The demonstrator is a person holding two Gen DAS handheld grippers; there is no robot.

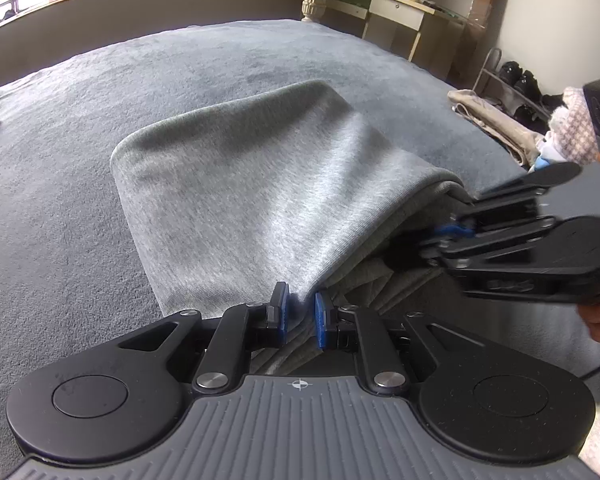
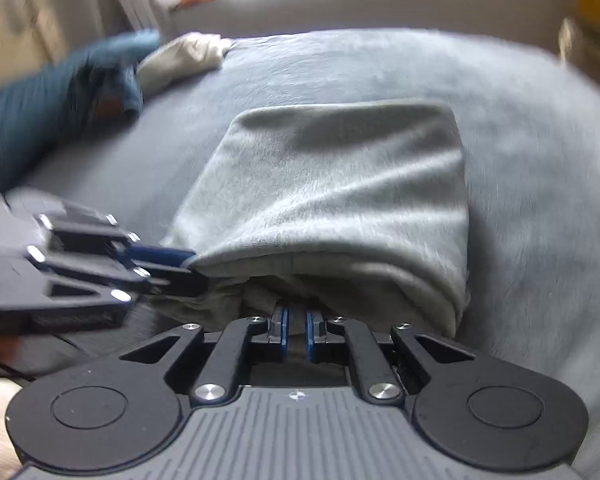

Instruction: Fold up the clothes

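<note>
Gray cloth (image 1: 236, 184): it lies in the middle of the bed, folded over, with its near edge lifted up off the blanket.
Bed (image 1: 60, 160): it has a soft blue-gray blanket that goes all around the cloth.
Left claw (image 1: 299, 314): it is at 6 o'clock in the left view, its blue pads pinching a corner of the gray cloth.
Right claw (image 2: 296, 328): it is at 6 o'clock in the right view, nearly closed, with the near edge of the gray cloth squeezed between its pads.
Two claws: they are close together, side by side, both on the near edge of the cloth.
Tan clothes (image 1: 496, 120): a pile at 3 o'clock in the left view, at the edge of the bed.
Blue clothes (image 2: 60, 104): at 10 o'clock in the right view, blurry.
White cloth (image 2: 180, 60): just beside the blue clothes, at 11 o'clock.
Desk (image 1: 396, 12): past the bed at 1 o'clock in the left view.
</note>
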